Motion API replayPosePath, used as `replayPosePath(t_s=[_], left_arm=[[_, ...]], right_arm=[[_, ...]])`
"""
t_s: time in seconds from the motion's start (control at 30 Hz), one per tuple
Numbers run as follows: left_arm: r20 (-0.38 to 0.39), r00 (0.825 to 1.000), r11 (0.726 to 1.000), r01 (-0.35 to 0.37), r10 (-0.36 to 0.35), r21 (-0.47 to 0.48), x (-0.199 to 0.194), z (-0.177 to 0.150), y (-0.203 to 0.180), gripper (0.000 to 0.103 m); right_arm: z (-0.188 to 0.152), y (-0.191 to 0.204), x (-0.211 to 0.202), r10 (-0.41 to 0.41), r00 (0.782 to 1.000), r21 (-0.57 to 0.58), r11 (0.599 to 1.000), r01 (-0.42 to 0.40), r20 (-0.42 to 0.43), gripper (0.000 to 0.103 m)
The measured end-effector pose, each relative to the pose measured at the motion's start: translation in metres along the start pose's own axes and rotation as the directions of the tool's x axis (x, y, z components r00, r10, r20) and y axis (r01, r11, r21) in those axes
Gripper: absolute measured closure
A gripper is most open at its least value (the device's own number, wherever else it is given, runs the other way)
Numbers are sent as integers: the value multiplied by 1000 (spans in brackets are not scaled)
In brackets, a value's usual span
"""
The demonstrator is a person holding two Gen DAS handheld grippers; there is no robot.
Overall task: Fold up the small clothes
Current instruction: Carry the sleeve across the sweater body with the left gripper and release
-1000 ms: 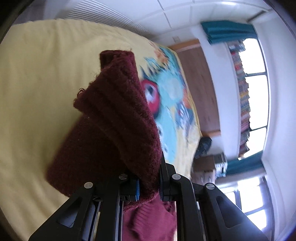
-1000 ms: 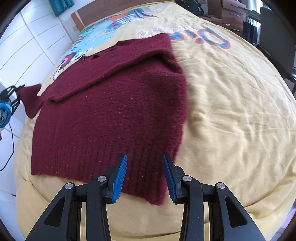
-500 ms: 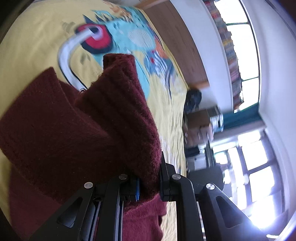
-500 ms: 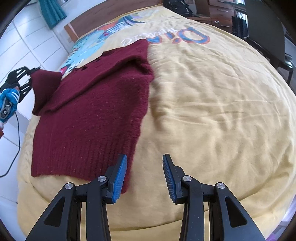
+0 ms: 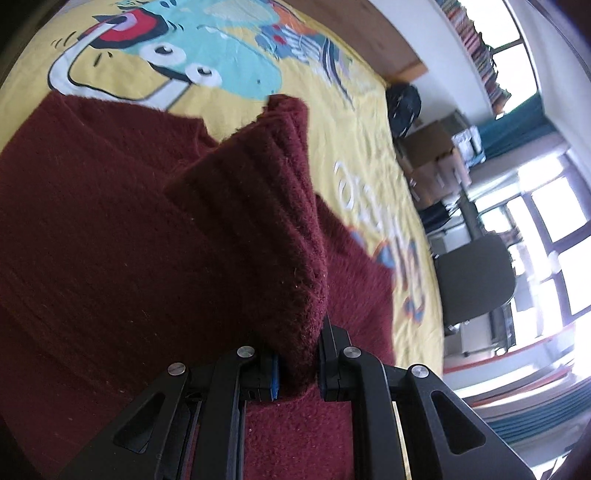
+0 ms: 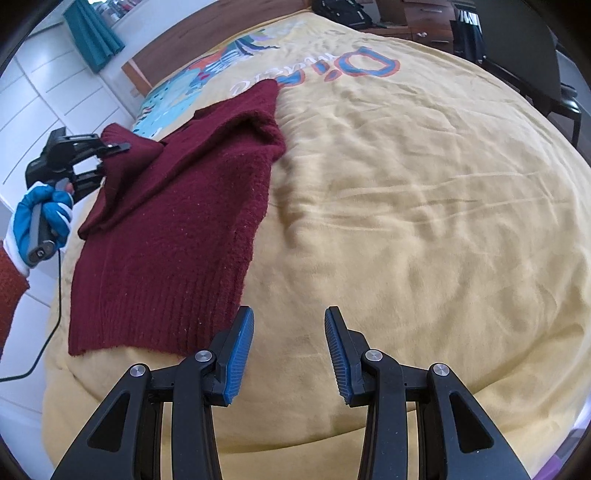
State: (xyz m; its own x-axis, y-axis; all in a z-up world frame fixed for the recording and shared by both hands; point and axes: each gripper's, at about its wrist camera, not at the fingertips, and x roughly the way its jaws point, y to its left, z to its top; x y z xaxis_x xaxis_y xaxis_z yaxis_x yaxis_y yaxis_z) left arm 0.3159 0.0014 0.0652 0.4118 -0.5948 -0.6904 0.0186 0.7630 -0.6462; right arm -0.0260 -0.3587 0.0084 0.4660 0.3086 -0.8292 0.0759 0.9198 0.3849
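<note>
While one dark red knitted sweater (image 6: 166, 236) lies on the left part of the bed (image 6: 424, 221), the far left of the right wrist view shows one gloved hand (image 6: 42, 225), in blue and white with a rust-red sleeve (image 6: 9, 299) below it, holding the left claw (image 6: 105, 158) at the bed's left edge. That claw is pinching one ribbed sleeve cuff (image 5: 273, 206) of the sweater; in its own view the two black fingers are pressed against the knit from both sides, with a sliver of one blue pad (image 5: 274, 373) showing at the left of the pinched cloth, and the cuff stands up and forward above the rest of the garment. One thin black cable (image 6: 48, 332) hangs down from the handle beside the bed. Moving right, the sweater body is spread flat with its ribbed hem nearest the camera, and a second sleeve (image 6: 255, 107) is folded over the top, reaching toward the printed lettering (image 6: 332, 70) on the yellow cover. Just right of the hem hovers the right claw (image 6: 290, 350), its two blue ribbed pads (image 6: 240, 350) spread apart with nothing between them, above bare, wrinkled yellow cover. Beyond the bed's far end runs one wooden headboard (image 6: 207, 44), with one teal curtain (image 6: 92, 35) at the upper left and one dark chair (image 6: 524, 48) at the upper right.
</note>
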Motion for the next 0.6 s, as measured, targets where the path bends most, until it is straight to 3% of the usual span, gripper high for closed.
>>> replayPosePath(t_s=[0.47, 0.6], left_arm=[[-65, 988, 982, -127, 137, 139, 28, -43, -14, 91], [-73, 986, 978, -137, 150, 158, 32, -47, -24, 84]], right_arm=[[0, -3, 5, 6, 1000, 15, 1000, -6, -14, 62], [0, -3, 6, 7, 1000, 18, 1000, -7, -16, 62]])
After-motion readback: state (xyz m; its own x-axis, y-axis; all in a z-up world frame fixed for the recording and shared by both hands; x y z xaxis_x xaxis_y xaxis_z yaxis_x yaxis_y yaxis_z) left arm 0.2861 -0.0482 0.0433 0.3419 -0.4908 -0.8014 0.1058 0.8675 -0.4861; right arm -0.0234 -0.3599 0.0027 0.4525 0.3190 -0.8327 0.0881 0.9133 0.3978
